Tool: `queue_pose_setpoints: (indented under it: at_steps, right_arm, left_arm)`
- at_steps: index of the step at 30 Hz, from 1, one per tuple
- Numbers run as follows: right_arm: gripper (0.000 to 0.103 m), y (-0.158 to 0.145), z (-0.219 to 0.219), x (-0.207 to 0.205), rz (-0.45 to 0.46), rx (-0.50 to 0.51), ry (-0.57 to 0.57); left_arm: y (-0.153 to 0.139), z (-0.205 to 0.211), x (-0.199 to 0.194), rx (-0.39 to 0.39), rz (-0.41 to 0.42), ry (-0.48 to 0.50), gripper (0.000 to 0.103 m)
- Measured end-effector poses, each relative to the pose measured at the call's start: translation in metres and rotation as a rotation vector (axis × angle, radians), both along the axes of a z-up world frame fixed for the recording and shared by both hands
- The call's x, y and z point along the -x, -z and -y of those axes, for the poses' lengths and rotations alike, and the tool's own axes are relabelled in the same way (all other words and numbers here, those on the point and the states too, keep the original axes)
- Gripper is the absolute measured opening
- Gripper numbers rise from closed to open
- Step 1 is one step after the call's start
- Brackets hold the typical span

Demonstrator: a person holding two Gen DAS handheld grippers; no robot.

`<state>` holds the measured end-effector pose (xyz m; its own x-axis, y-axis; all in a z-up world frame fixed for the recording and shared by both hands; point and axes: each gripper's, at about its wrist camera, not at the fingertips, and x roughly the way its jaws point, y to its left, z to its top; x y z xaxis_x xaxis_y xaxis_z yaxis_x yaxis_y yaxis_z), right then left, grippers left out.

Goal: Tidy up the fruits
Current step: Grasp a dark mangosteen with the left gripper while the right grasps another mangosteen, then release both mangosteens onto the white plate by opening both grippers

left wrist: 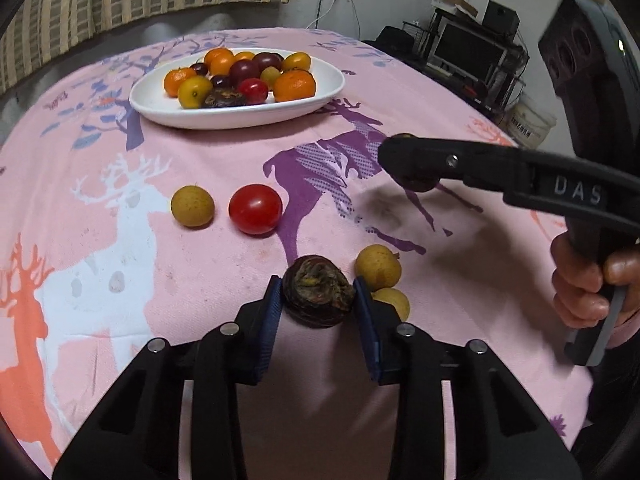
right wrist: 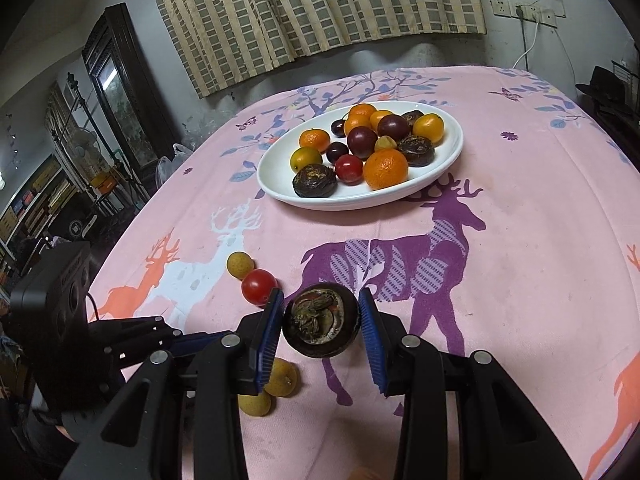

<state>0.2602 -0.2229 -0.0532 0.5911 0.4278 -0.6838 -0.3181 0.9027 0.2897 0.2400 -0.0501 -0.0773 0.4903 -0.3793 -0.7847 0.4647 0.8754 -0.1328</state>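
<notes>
A dark fruit [left wrist: 318,296] is gripped between the pads of the left tool [left wrist: 316,300], narrowly open, low over the table [left wrist: 200,280]; two longans [left wrist: 378,268] lie just right of it. A second dark fruit [right wrist: 320,322] sits between the pads of the right tool [right wrist: 321,322]; the left pad touches it, with a slight gap at the right. The plate [right wrist: 440,160] of fruit lies beyond.
</notes>
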Motion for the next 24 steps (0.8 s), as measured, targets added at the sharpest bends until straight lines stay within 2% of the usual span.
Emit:
queue_pose_setpoints:
  at_steps: [5,8,11,14,17,20,23,24]
  right_arm:
    - [0.039,0.0,0.001,0.001,0.011,0.005,-0.001]
    - [0.039,-0.005,0.004,0.001,0.023,-0.012,-0.004]
    - [0.039,-0.019,0.005,-0.009,0.085,0.002,0.011]
    - [0.039,-0.033,0.005,-0.031,0.15,0.025,0.04]
    - [0.039,-0.043,0.008,-0.067,0.168,0.013,0.061]
    - [0.039,-0.049,0.009,-0.106,0.204,0.027,0.087]
    - [0.039,-0.041,0.006,-0.14,0.192,0.057,0.101]
    - [0.052,-0.037,0.004,-0.148,0.181,0.065,0.098]
  left_arm:
    - [-0.007,-0.008,0.002,0.022,0.007,-0.024,0.035]
    - [-0.025,-0.018,0.003,0.064,0.036,-0.027,0.035]
    - [-0.052,-0.024,-0.016,0.075,0.072,-0.022,0.035]
    - [-0.079,-0.023,-0.053,0.056,0.135,-0.046,0.035]
    - [-0.094,-0.017,-0.097,0.067,0.149,-0.07,0.035]
    - [-0.098,-0.003,-0.147,0.023,0.178,-0.098,0.035]
    - [-0.089,0.007,-0.197,-0.003,0.145,-0.141,0.036]
    - [-0.086,0.008,-0.209,-0.016,0.141,-0.171,0.048]
